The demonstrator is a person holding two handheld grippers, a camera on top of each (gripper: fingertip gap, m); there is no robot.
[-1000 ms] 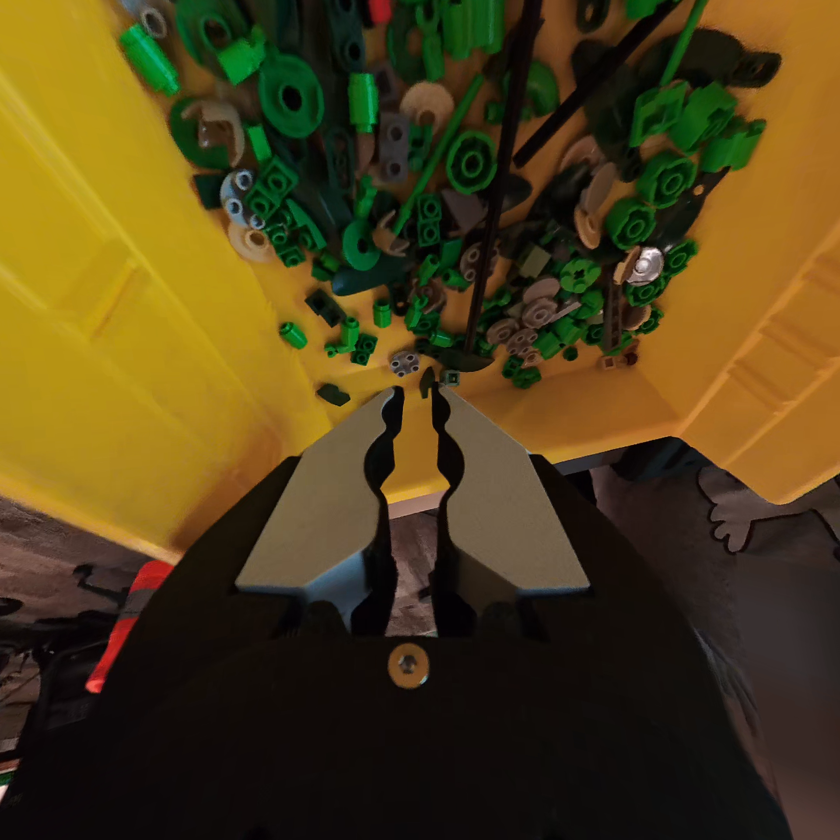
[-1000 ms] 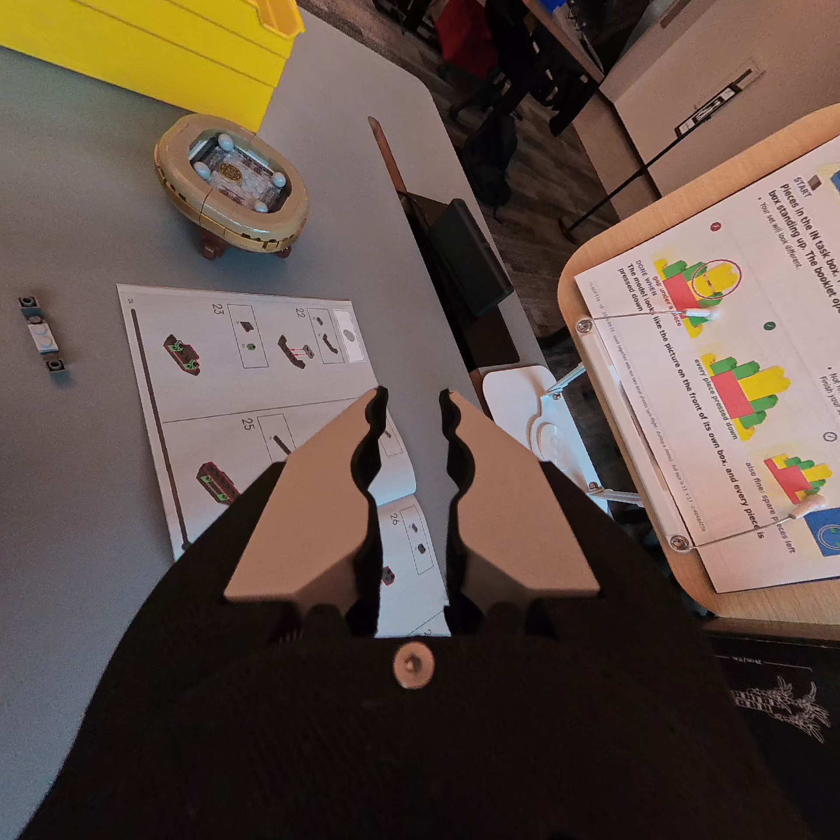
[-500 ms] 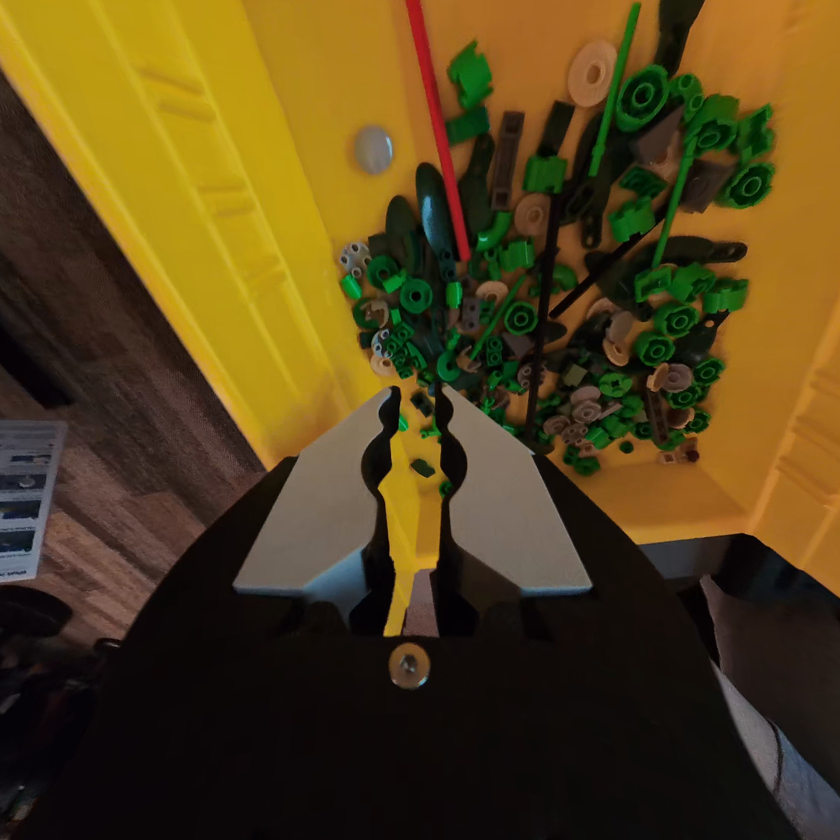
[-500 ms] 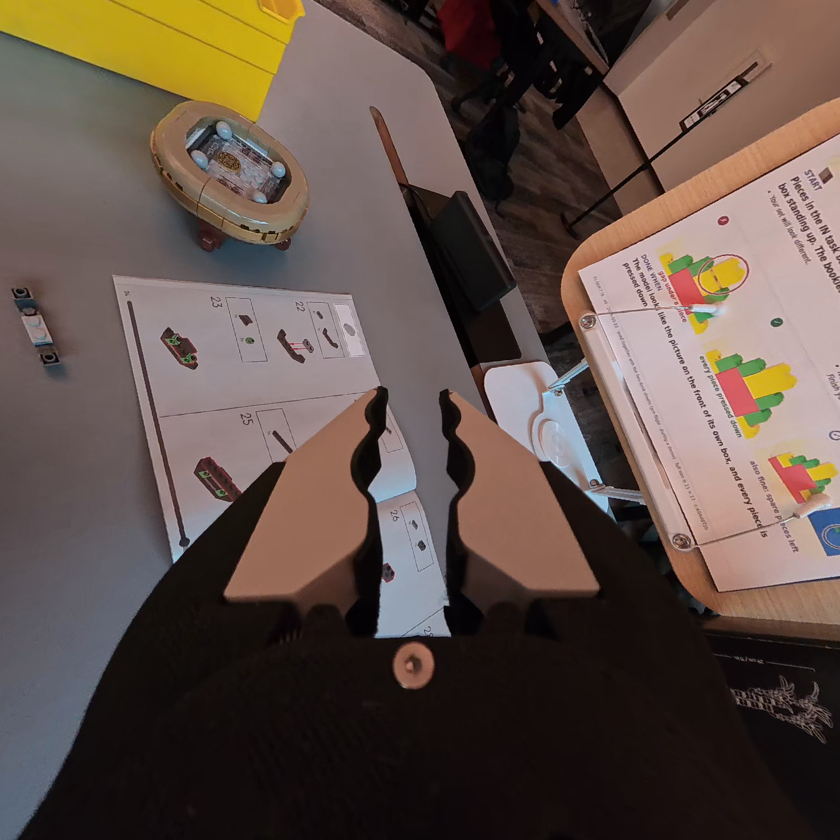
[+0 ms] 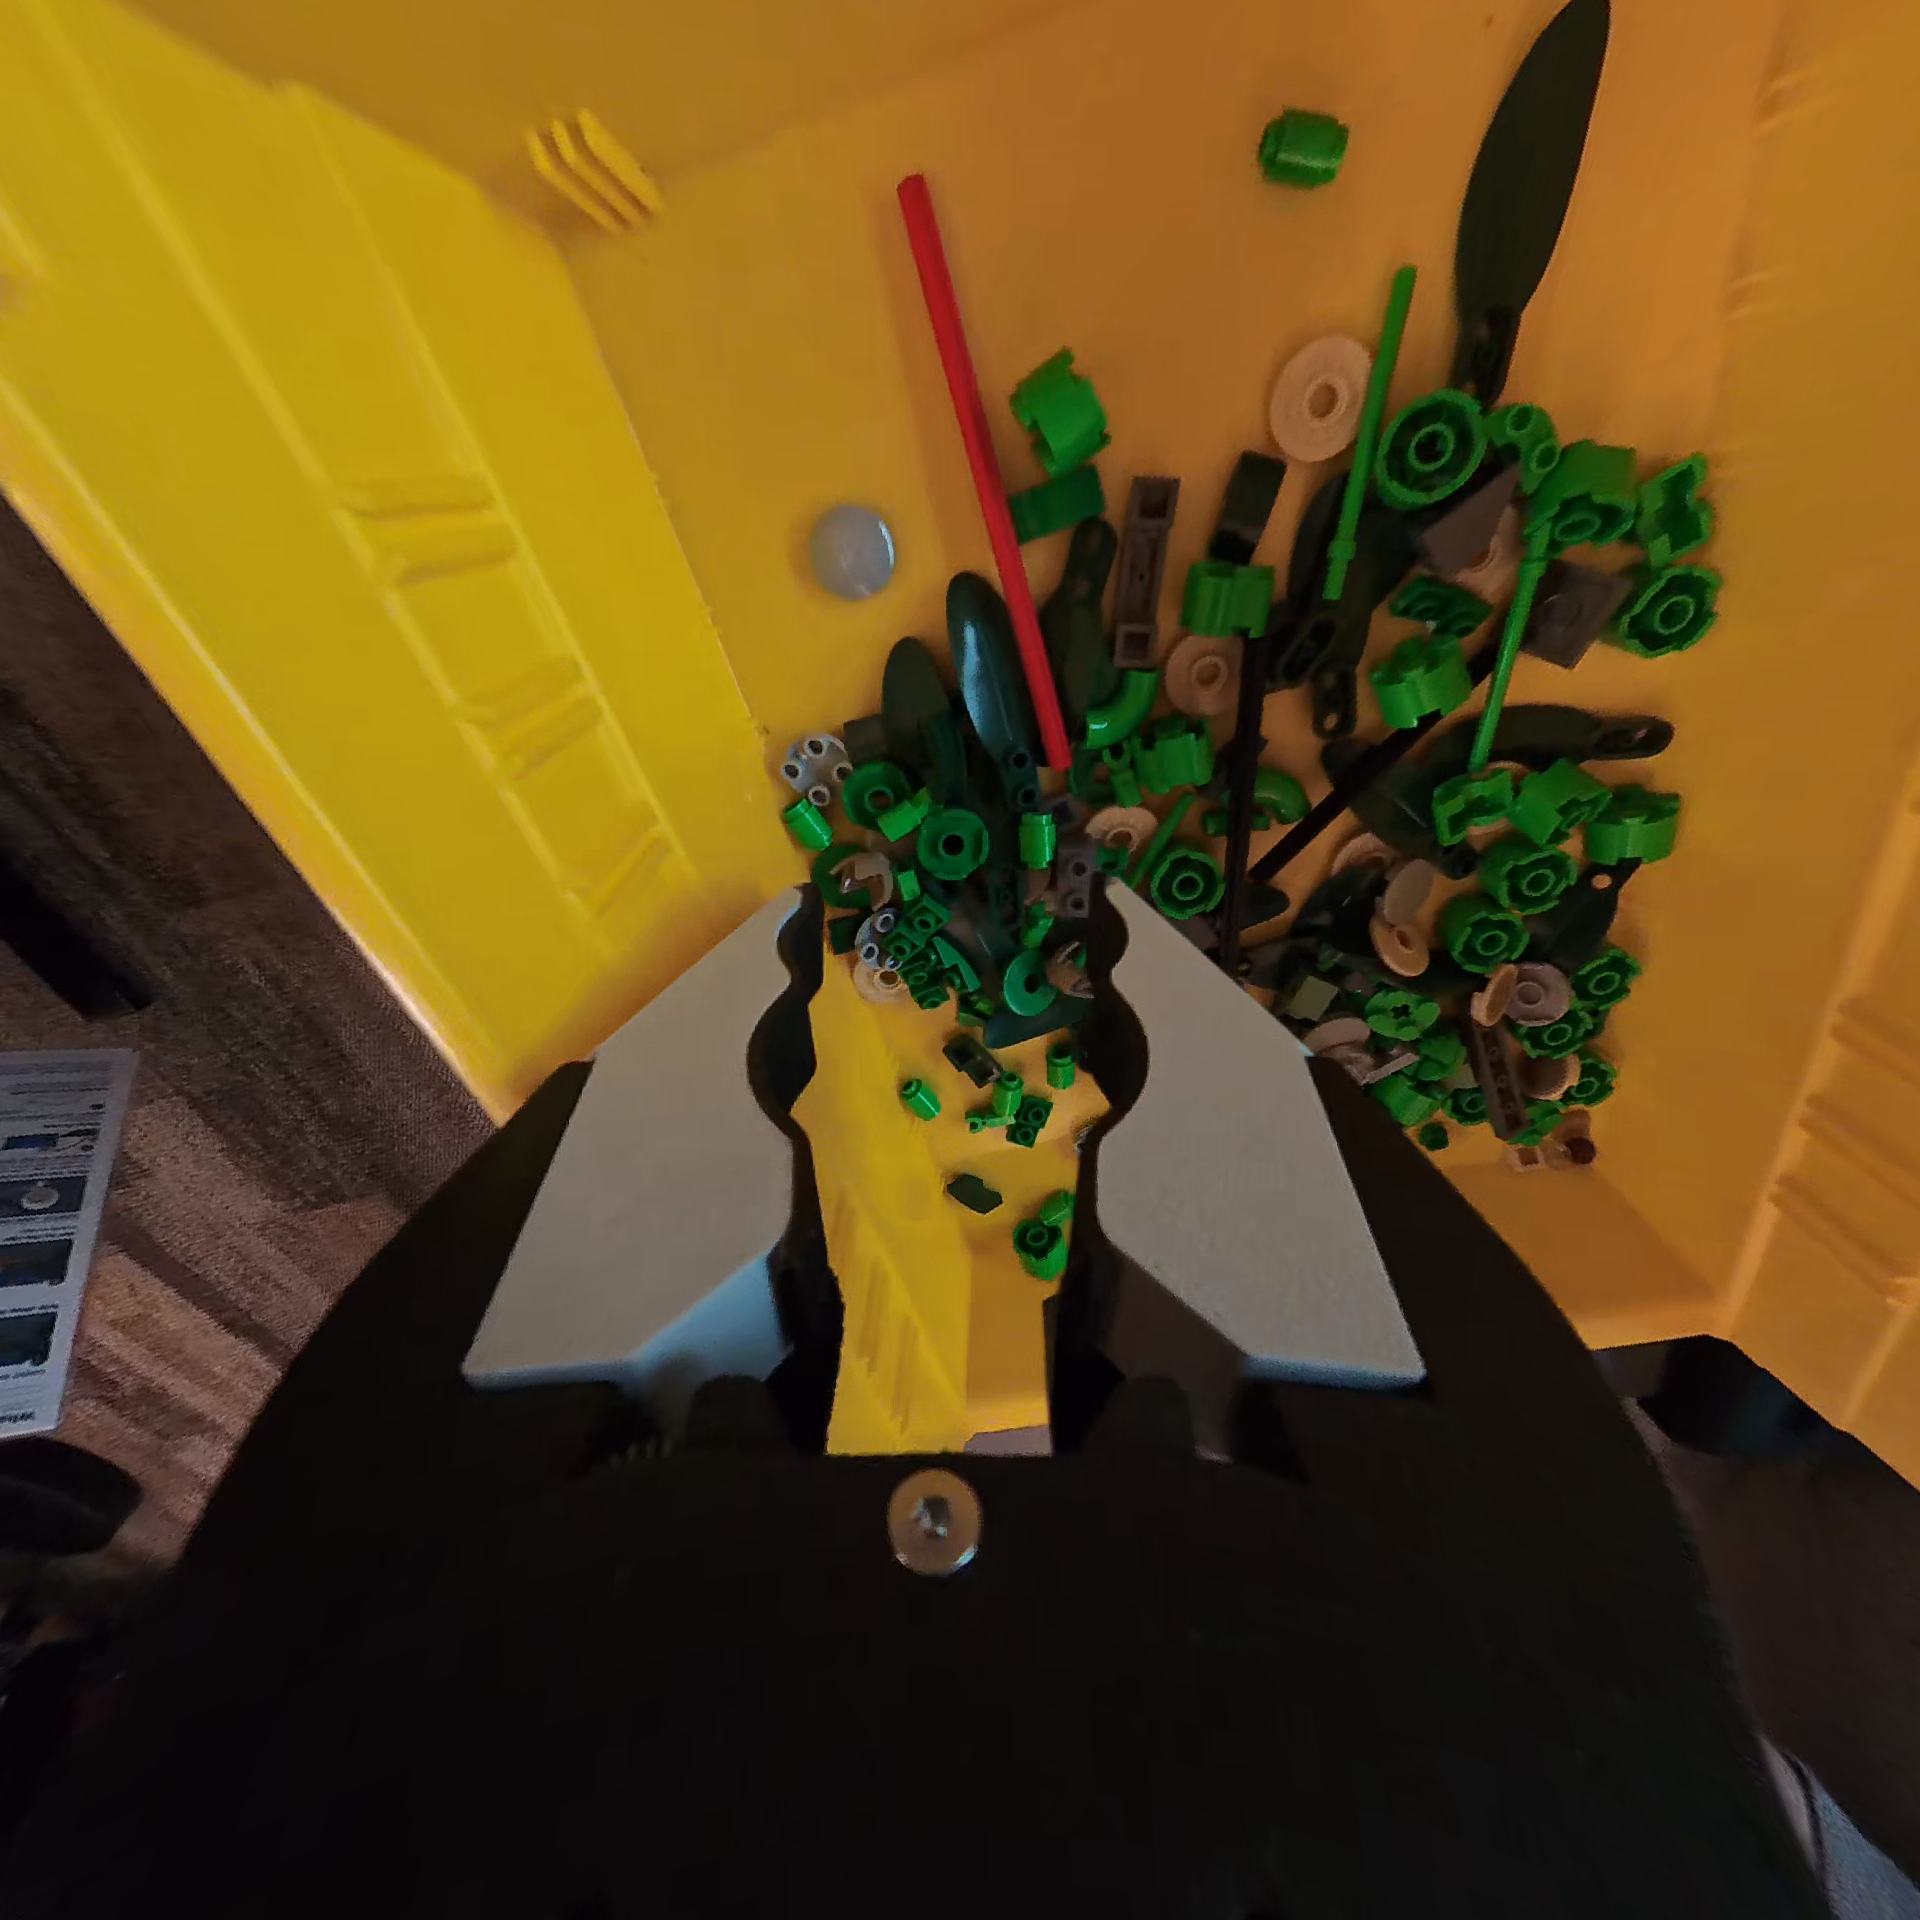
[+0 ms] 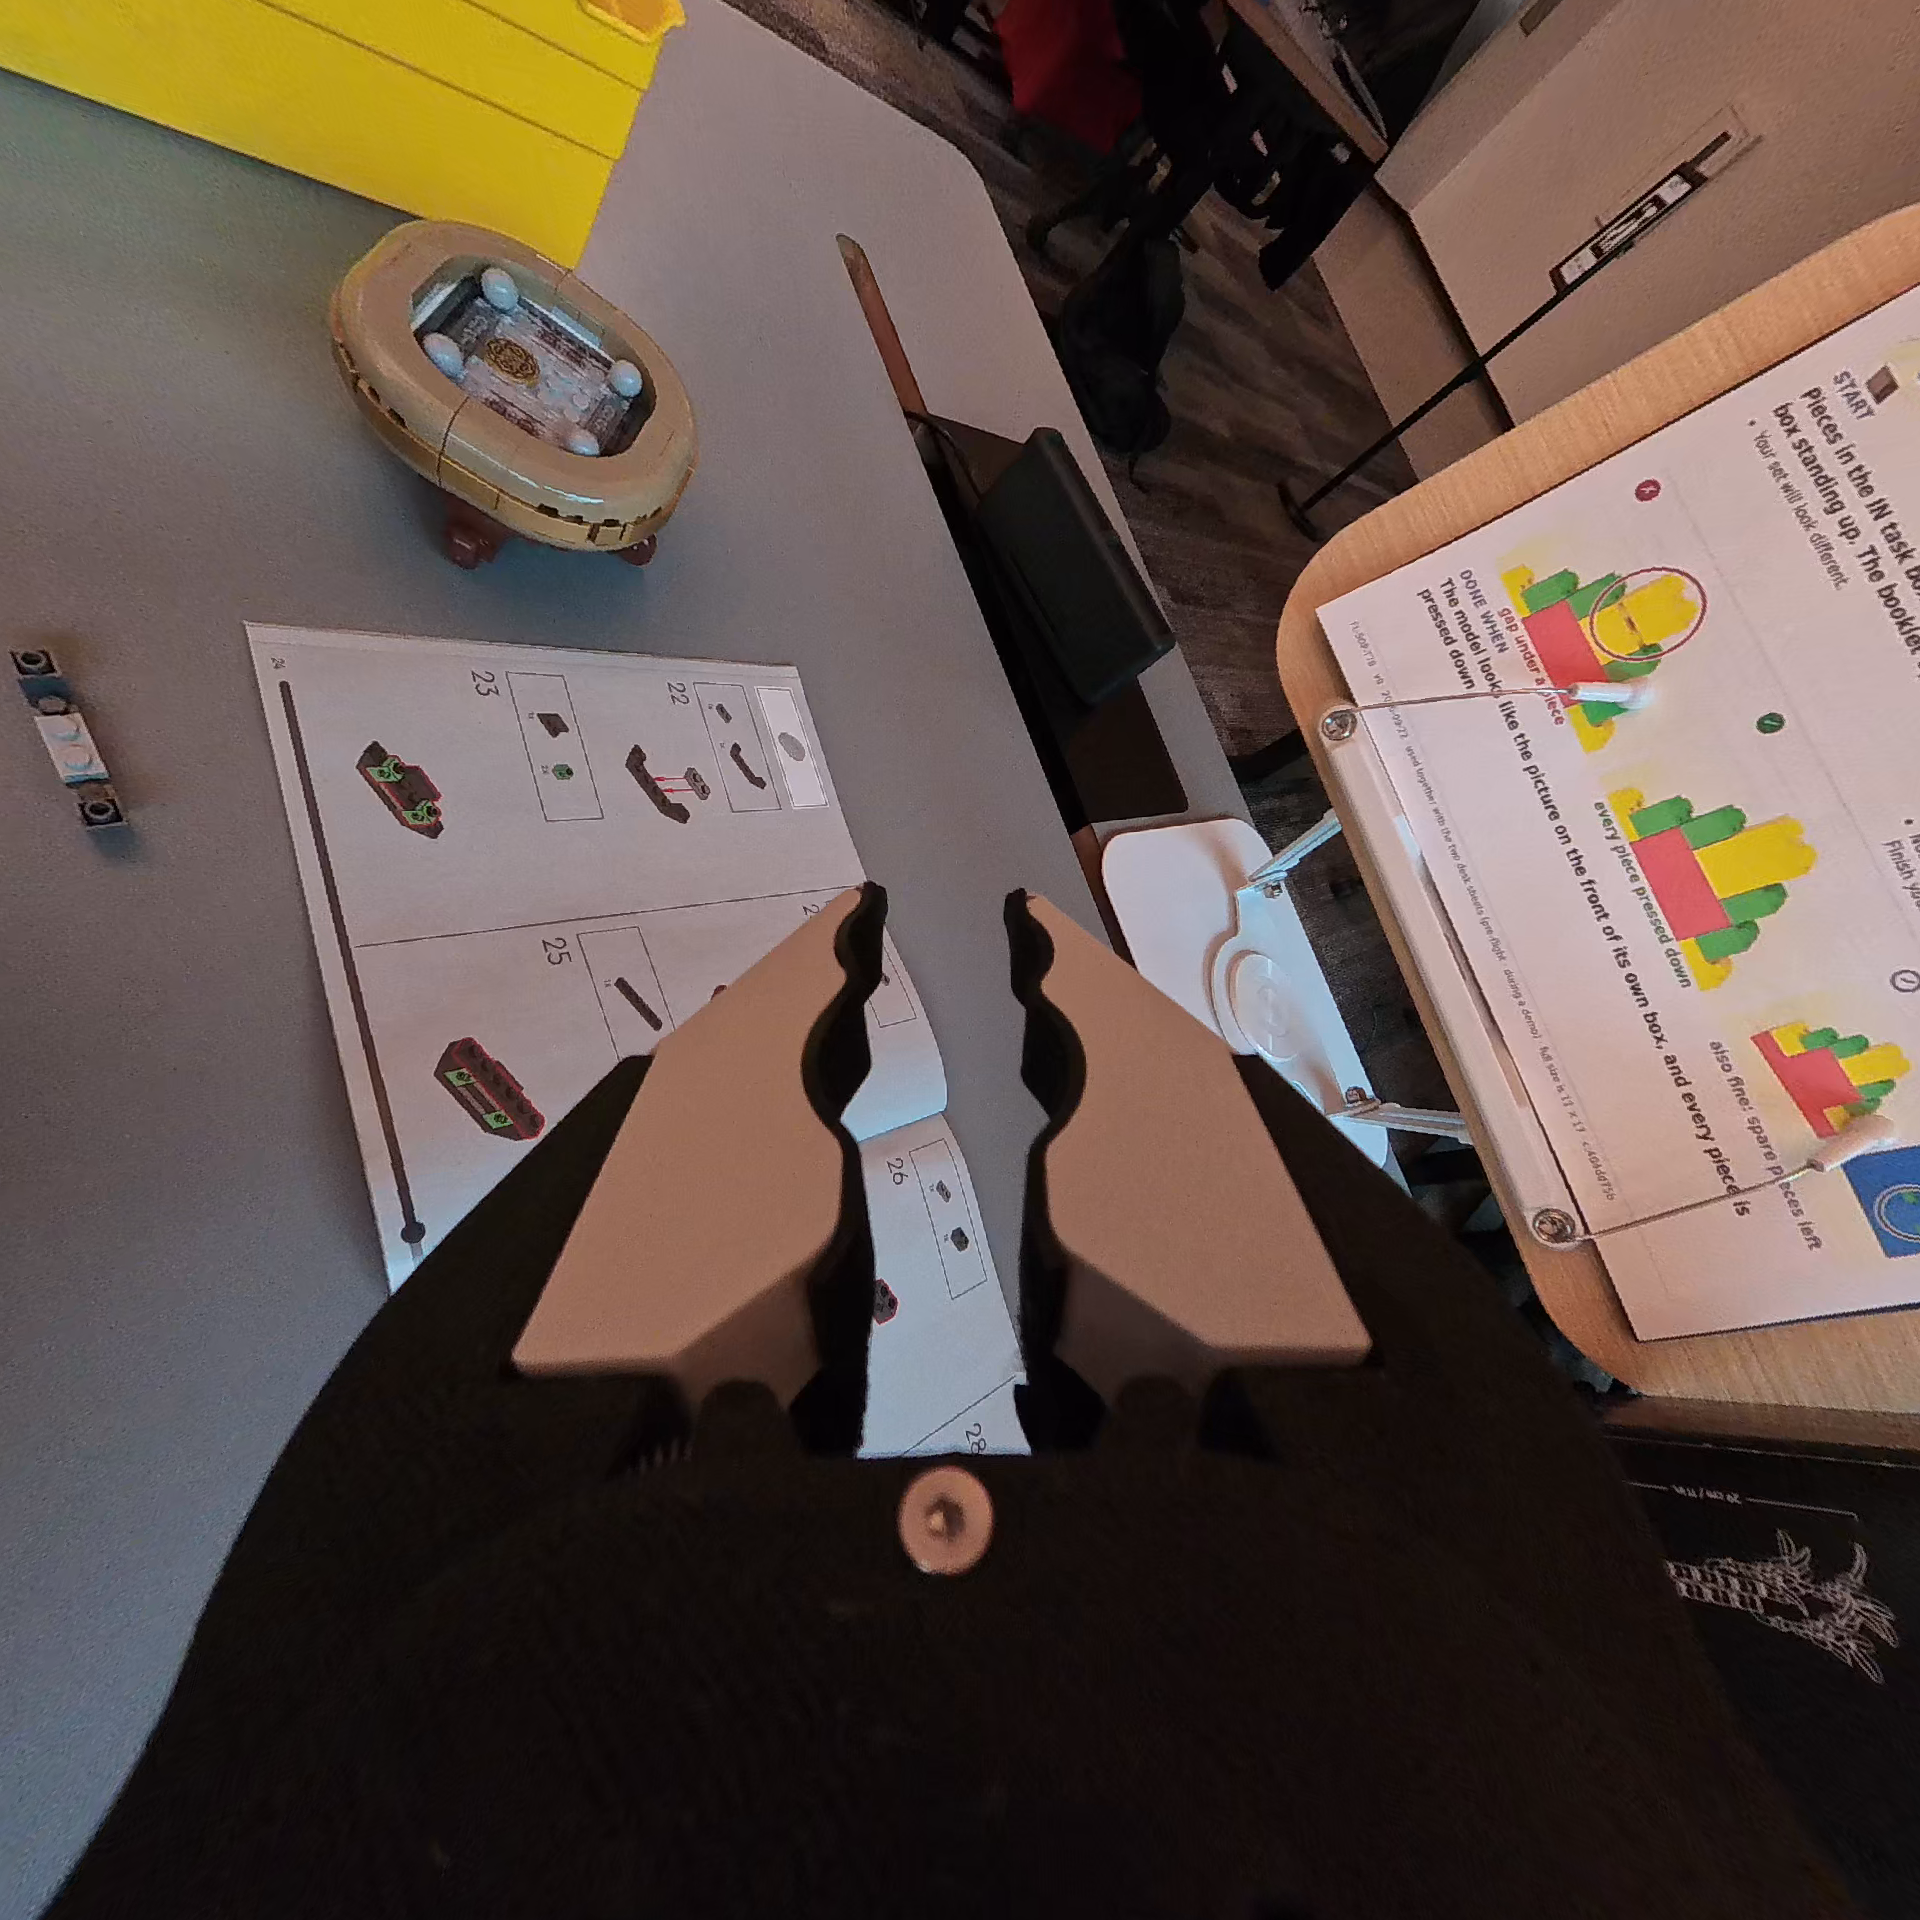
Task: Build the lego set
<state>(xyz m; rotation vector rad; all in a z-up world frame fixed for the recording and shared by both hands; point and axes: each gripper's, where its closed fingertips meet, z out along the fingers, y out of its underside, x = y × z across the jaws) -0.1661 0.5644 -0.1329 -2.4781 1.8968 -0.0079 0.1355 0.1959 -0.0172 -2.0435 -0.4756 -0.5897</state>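
In the left wrist view my left gripper (image 5: 958, 894) is open wide and empty, above the near left part of a pile of loose lego pieces (image 5: 1299, 790) in a yellow bin (image 5: 416, 520). The pieces are mostly green, dark green, tan and grey. A red rod (image 5: 977, 457) and a grey dome (image 5: 852, 537) lie beside the pile. In the right wrist view my right gripper (image 6: 943, 896) is open with nothing between its fingers, above an open instruction booklet (image 6: 540, 831) on the grey table (image 6: 156, 1039). A tan oval lego model (image 6: 514, 400) stands beyond the booklet.
A small grey and white brick strip (image 6: 73, 743) lies left of the booklet. The yellow bin (image 6: 343, 94) stands at the table's far edge. A wooden board with a printed sheet (image 6: 1662, 831) and a white stand (image 6: 1247, 956) are to the right, past the table edge. The grippers' ends are close to 50 cm from one another. The grey dome (image 5: 852, 537) is about 6 cm from my left fingertips and 50 cm from my right. The red rod (image 5: 977, 457) is closer to my left gripper, around 7 cm from its tips; the right tips are 45 cm off.
My left gripper drew back from the pile, so more of the bin shows, and its jaws went from nearly shut to wide open. The right gripper has barely moved.
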